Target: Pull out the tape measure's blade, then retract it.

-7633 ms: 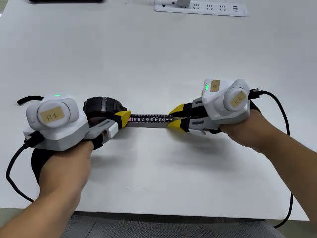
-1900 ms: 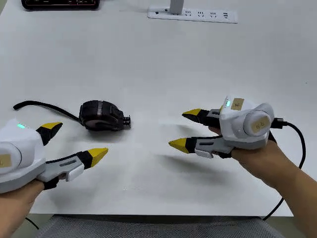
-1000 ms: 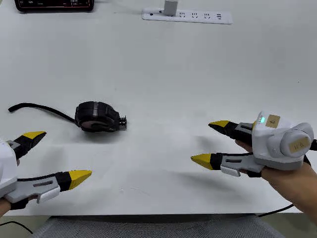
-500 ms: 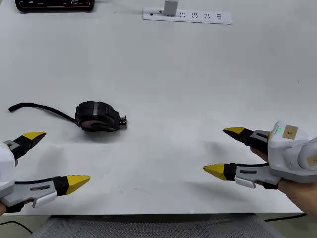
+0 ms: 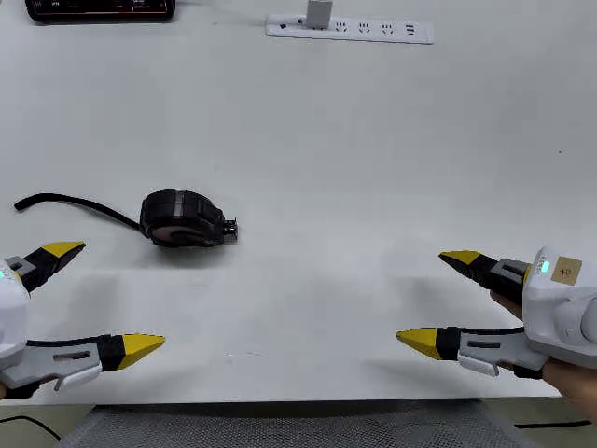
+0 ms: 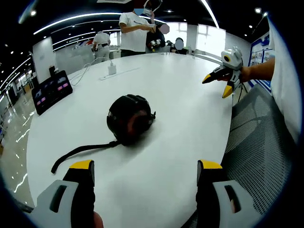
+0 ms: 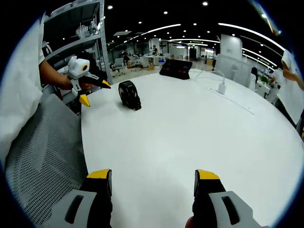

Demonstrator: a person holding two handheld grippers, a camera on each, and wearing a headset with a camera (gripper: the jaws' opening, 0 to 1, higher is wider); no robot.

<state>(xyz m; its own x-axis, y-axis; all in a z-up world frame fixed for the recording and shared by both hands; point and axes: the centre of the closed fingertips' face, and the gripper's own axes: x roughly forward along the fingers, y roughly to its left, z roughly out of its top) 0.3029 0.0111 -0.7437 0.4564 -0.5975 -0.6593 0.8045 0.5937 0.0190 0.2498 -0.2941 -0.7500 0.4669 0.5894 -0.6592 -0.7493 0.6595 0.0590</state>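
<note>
A black tape measure (image 5: 184, 219) lies on the white table (image 5: 317, 140) with its blade fully in and a black wrist strap (image 5: 65, 203) trailing to the left. It also sits ahead of the left gripper's jaws as the tape measure (image 6: 129, 117), and far off as the tape measure (image 7: 128, 94). My left gripper (image 5: 103, 299) is open at the near left table edge, well short of the tape. My right gripper (image 5: 440, 301) is open at the near right edge, far from the tape. Nothing is between either pair of jaws.
A white power strip (image 5: 349, 28) lies at the far edge of the table, and a dark tablet (image 5: 100, 8) at the far left. A mesh chair seat (image 5: 280, 425) lies below the near edge. People stand beyond the table (image 6: 135, 28).
Both grippers let go of the blade and the case, and the blade went back in. Over the last second the right gripper has drawn back toward the near right edge; the left barely moved.
</note>
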